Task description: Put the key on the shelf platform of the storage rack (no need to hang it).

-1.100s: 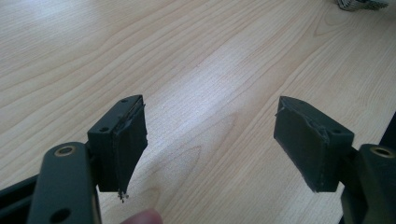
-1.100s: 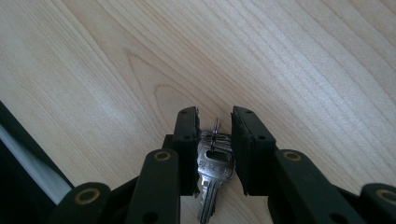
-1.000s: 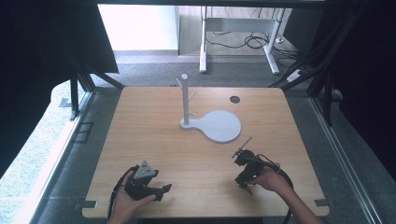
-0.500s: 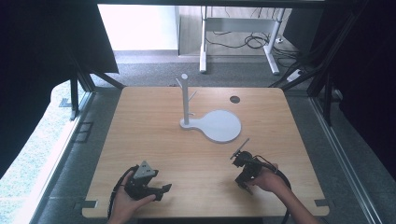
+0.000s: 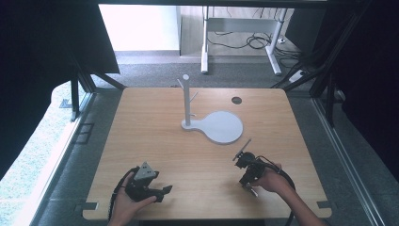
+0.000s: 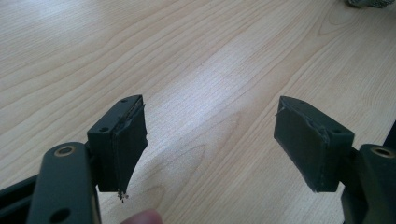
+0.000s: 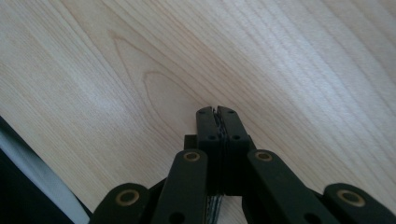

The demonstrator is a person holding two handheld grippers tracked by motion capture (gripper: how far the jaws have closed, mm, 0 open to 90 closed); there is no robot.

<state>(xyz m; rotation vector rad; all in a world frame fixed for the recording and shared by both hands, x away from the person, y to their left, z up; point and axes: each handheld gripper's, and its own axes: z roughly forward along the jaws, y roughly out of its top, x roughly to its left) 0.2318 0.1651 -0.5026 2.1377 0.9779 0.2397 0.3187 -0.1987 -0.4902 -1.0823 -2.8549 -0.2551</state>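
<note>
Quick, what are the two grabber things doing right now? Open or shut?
Left gripper: open, jaws wide apart, nothing between them.
Right gripper: shut, jaws pressed together, holding nothing.

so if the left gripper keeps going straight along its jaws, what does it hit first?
Probably the bare light wooden table: the open left gripper points down at it, with nothing between. Depth is unclear.

Table [image 5: 155, 127]: pale wood, brown wavy grain. Stand [image 5: 214, 125]: white post and round base, at 12 o'clock from table centre. Hole [image 5: 236, 100]: dark, at 1 o'clock. Left gripper [image 6: 210, 140]: black jaws, grey plate [image 5: 146, 170]. Right gripper [image 7: 217, 112]: black with brass-coloured rivets. Floor [image 5: 155, 75]: grey speckled carpet.
</note>
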